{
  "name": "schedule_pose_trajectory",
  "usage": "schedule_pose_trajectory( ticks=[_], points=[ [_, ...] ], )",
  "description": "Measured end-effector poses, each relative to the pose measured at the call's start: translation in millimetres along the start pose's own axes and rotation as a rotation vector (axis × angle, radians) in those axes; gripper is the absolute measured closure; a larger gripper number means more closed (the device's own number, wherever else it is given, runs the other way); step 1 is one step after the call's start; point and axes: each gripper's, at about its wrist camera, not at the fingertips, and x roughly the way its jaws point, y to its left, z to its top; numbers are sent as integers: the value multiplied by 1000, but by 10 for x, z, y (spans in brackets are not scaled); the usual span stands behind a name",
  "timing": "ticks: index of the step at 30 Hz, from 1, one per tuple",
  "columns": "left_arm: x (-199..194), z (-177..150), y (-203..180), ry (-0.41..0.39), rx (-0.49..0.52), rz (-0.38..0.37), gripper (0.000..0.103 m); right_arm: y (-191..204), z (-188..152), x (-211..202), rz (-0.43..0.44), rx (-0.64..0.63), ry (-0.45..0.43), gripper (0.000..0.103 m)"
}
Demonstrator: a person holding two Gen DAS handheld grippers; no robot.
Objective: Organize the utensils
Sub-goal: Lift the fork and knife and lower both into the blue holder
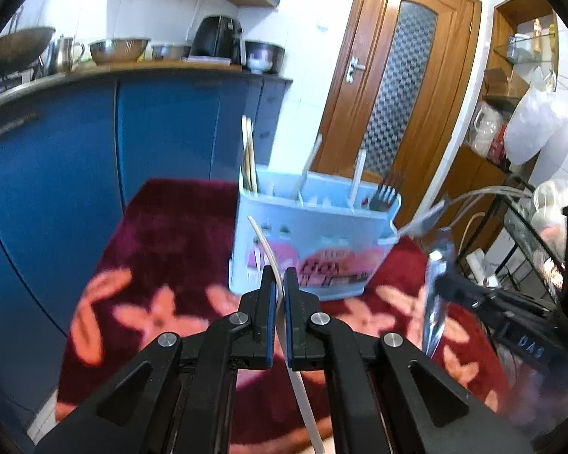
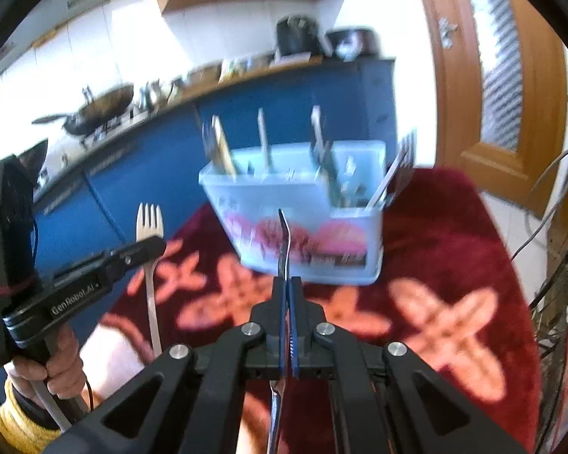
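A pale blue plastic utensil caddy stands on a dark red flowered cloth, with chopsticks, sticks and a dark fork upright in its compartments. It also shows in the right wrist view. My left gripper is shut on a white plastic fork, held upright just in front of the caddy; the fork's tines show in the right wrist view. My right gripper is shut on a metal utensil, seen edge-on, to the caddy's front. That utensil shows at the right of the left wrist view.
Blue kitchen cabinets run behind the table, with bowls, a wok and an air fryer on the counter. A wooden door is at the back right. A wire rack with bags and cables stands to the right.
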Motion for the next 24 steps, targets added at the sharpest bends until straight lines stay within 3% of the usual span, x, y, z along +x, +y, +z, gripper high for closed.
schedule_pose_trajectory(
  ticks=[8,24],
  points=[
    [-8,438,-11,-91,21,42,101,-61,451,-332,-95,2,-197,100],
    [295,1471,-7,-312,16,130,101,-116,1260,-342,-209,-29,-363,100]
  ],
)
